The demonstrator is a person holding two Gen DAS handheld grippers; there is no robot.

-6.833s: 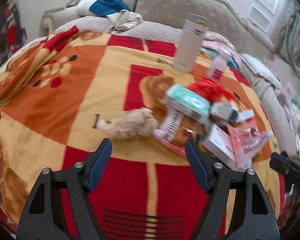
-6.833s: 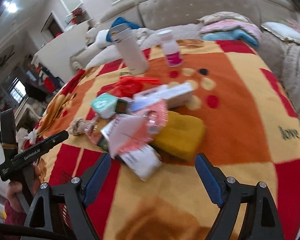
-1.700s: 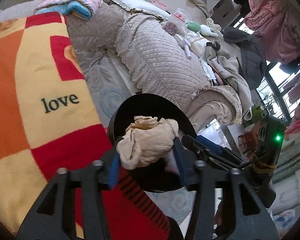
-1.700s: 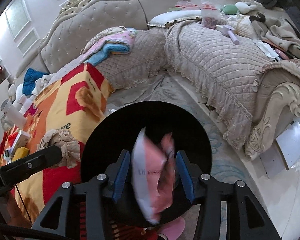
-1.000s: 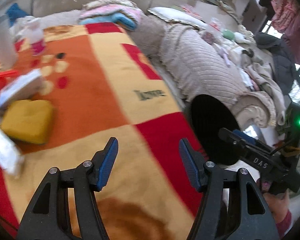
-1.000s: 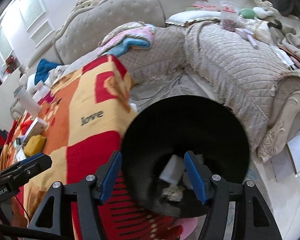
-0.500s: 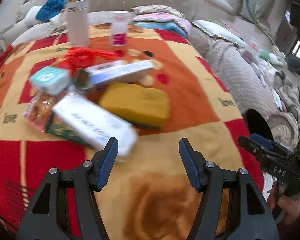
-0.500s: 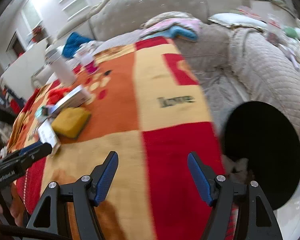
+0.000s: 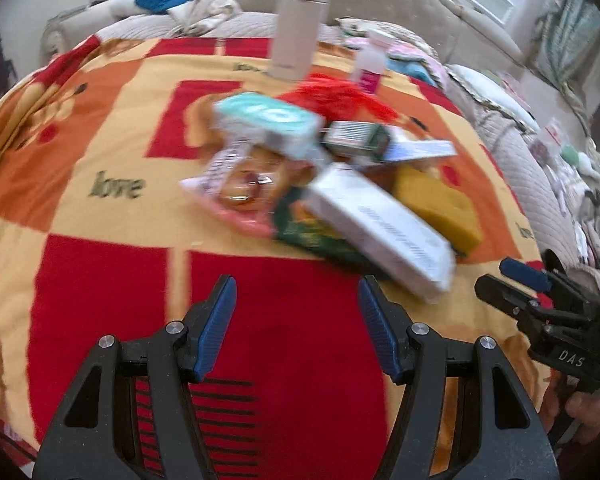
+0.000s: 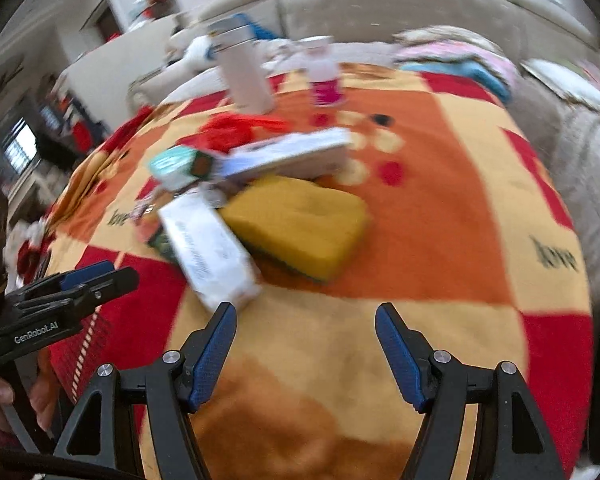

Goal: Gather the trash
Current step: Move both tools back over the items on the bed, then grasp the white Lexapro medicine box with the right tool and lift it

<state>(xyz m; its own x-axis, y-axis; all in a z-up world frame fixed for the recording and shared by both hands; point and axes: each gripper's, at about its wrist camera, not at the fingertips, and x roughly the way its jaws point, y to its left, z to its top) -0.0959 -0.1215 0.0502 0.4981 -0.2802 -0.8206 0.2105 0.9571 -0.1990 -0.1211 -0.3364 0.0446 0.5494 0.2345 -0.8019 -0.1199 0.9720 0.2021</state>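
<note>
Both the left gripper [image 9: 296,320] and right gripper [image 10: 306,346] gape empty; only the left view shows the snack wrapper [image 9: 240,184].

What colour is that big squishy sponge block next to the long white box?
The sponge block is mustard yellow with a dark green underside, clearest in the right wrist view.

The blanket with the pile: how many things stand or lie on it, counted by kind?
Boxes: 4, namely the long white box, the teal box, the green box, the flat pale box.
Wrappers: 2, namely the pink wrapper, the red wrapper.
Sponges: 1, the yellow sponge.
Upright containers: 2, namely the white flask, the small bottle.
Total: 9
</note>
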